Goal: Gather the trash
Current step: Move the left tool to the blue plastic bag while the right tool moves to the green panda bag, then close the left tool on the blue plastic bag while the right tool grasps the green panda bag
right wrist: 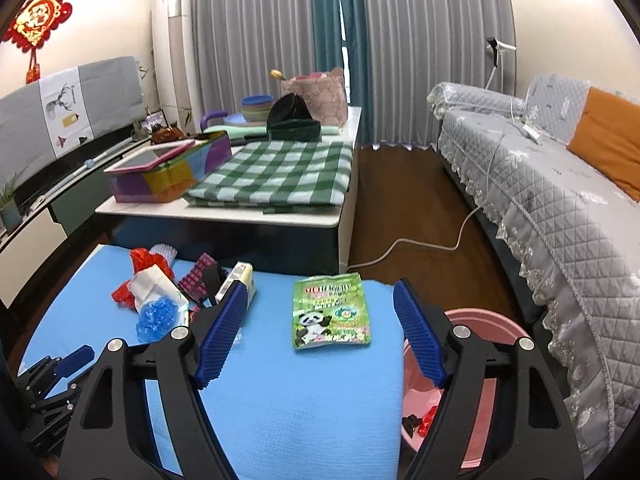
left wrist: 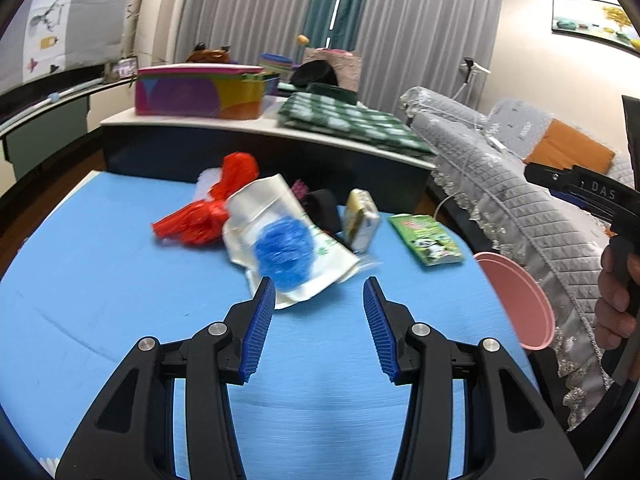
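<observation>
A blue mat (right wrist: 304, 400) covers a low table, with litter gathered toward its far side. The left gripper (left wrist: 319, 292) hovers over the mat with its jaws parted and nothing between them; its left blue pad (left wrist: 260, 328) stands just before the near edge of a white plastic pouch (left wrist: 280, 240), though contact cannot be judged through the blur. A blue crinkled wad (left wrist: 284, 254) lies on that pouch, and a red plastic bag (left wrist: 212, 208) is bunched against its far left side. To the right of the pouch stands a small yellow-white carton (left wrist: 362, 218), tilted, beside a dark object that is too small to identify.

The right gripper (right wrist: 318, 296) also stands open and empty. A green panda-printed sachet (right wrist: 330, 312) lies flat on the mat in line with the gap between its fingers, apart from both pads. A pink basin (right wrist: 484, 320) sits beside the mat's right edge, lower than the tabletop, with small red and dark scraps inside. A hand (left wrist: 616, 304) holding the right tool shows at the edge of the left view. A grey quilted sofa (right wrist: 560, 200) runs along the right.
</observation>
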`<state>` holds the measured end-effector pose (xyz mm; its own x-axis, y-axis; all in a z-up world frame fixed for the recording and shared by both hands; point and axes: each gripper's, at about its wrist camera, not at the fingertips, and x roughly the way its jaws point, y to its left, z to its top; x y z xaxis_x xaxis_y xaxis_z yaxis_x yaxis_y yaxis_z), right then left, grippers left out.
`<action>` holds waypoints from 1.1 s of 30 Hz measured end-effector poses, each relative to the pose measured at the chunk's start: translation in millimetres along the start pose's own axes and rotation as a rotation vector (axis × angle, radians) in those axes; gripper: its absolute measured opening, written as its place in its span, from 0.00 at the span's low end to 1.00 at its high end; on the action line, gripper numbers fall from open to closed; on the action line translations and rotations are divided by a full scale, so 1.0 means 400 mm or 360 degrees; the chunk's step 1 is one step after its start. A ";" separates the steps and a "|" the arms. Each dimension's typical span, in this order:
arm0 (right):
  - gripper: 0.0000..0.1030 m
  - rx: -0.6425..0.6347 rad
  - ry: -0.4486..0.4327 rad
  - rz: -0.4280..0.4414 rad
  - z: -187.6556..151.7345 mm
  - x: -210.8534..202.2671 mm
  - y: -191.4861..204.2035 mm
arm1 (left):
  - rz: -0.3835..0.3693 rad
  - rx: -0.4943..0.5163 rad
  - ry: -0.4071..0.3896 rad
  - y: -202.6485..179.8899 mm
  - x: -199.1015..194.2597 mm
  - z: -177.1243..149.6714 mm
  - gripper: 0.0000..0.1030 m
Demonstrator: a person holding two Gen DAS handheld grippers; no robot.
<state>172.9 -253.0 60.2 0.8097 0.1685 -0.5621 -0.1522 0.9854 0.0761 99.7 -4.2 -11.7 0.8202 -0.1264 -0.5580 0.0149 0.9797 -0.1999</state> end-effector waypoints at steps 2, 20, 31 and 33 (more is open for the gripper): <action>0.73 0.0009 0.0023 -0.0011 -0.010 0.018 0.000 | 0.0012 -0.0005 0.0004 0.014 0.012 -0.007 0.45; 0.68 0.0219 0.0212 -0.0038 -0.116 0.205 -0.047 | 0.0058 0.0014 0.0003 0.051 0.107 -0.026 0.45; 0.59 0.0508 0.0389 0.0104 -0.181 0.335 -0.054 | 0.0056 0.0015 0.0011 0.045 0.149 -0.004 0.45; 0.56 0.0548 0.0397 0.0109 -0.186 0.351 -0.053 | 0.0060 0.0015 0.0012 0.045 0.154 0.000 0.45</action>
<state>247.8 -252.2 -81.6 0.6360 0.2647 -0.7248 0.0312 0.9297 0.3670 150.4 5.5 -49.6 0.8159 -0.0905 -0.5710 -0.0105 0.9852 -0.1711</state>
